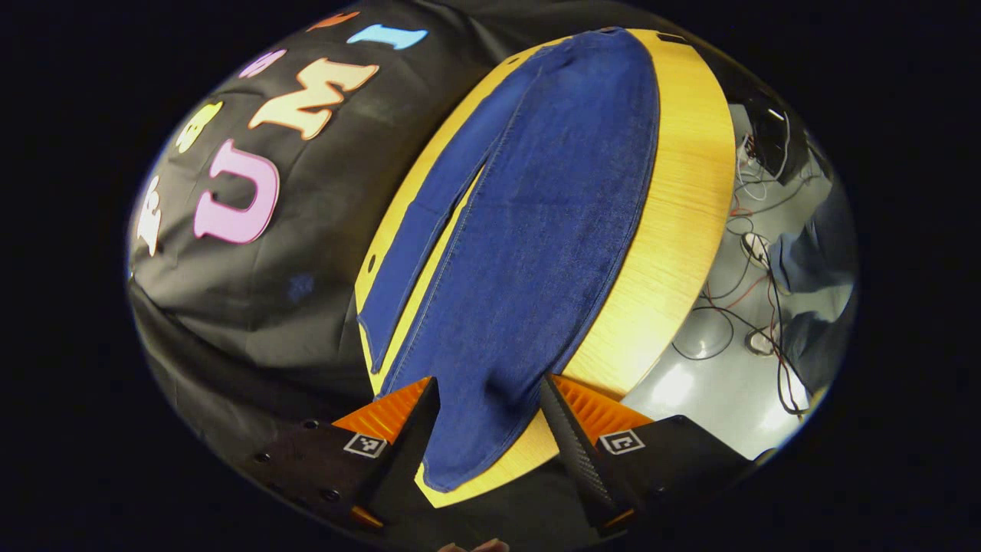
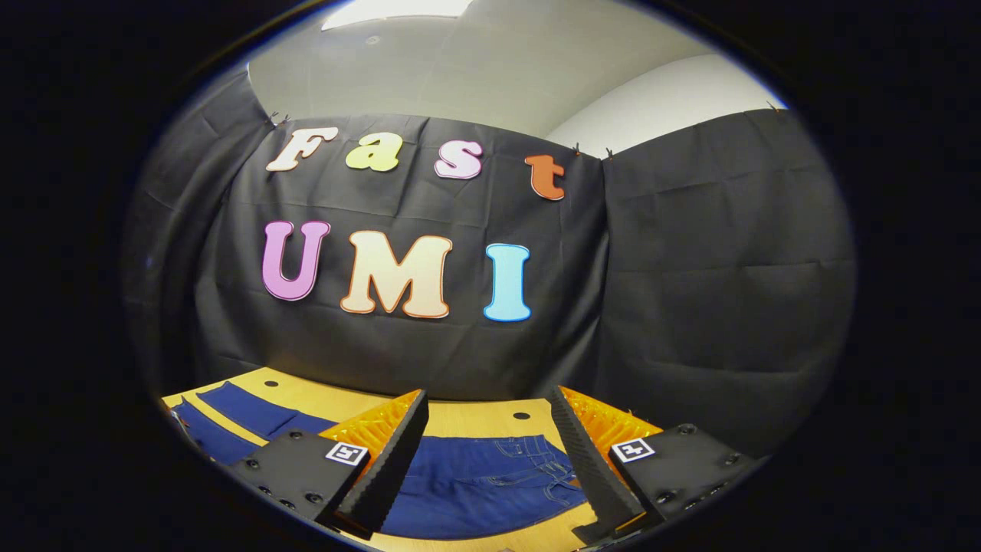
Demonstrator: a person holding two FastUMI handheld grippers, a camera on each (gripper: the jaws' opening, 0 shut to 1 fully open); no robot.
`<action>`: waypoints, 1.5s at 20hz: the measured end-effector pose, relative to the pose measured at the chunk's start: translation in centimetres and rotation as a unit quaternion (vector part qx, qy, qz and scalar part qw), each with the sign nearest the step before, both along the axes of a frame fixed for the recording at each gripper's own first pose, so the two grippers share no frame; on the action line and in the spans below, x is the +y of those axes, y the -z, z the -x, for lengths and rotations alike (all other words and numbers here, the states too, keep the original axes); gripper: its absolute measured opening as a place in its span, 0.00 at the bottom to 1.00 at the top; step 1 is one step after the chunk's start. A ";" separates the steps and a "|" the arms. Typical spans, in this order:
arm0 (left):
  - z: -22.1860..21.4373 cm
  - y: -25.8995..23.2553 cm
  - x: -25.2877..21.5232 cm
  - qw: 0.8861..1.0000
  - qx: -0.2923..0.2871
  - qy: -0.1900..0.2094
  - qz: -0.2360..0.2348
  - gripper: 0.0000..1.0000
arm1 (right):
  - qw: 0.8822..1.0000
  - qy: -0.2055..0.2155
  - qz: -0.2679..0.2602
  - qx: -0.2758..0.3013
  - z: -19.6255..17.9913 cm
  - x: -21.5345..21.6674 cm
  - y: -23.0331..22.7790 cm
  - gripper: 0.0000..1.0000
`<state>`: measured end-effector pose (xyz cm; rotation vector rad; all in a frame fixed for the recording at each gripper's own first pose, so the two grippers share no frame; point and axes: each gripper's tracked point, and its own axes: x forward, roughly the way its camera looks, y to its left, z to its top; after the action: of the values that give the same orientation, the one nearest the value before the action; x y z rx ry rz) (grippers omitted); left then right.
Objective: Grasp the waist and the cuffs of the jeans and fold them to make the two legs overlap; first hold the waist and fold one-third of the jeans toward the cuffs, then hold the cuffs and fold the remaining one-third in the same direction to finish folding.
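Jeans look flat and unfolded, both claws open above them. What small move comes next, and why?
Probably lower both claws onto the near edge. The jeans lie spread on the table, legs apart. The left claw hovers open over a cuff, the right claw open over the waist, neither gripping.

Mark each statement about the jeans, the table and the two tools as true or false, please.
1. The jeans lie spread flat on the table. True.
2. The left tool is shut on a cuff. False: its fingers stand apart, a leg end between them.
3. The two legs already overlap. False: table wood shows between them.
4. The right tool is open above the waist end. True.
5. Cables lie on the floor beside the table. True.
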<state>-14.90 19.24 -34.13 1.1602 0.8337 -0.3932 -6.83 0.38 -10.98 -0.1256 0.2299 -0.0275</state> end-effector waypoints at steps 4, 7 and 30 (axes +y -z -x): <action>-0.6 1.1 -0.3 0.999 0.028 0.021 0.010 0.67 | 1.000 0.008 0.003 0.002 0.1 0.0 0.1 0.99; -0.5 2.0 -0.9 0.998 0.062 0.030 0.011 0.43 | 1.000 0.001 0.006 0.005 -0.2 0.6 0.7 0.99; 0.1 2.3 -0.9 0.995 0.068 -0.049 0.048 0.02 | 0.871 -0.207 0.321 0.308 5.7 -11.8 26.2 1.00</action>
<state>-15.04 18.36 -36.45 1.0086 0.9763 -0.4306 -12.57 -11.41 -37.20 -0.8550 0.8284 0.3763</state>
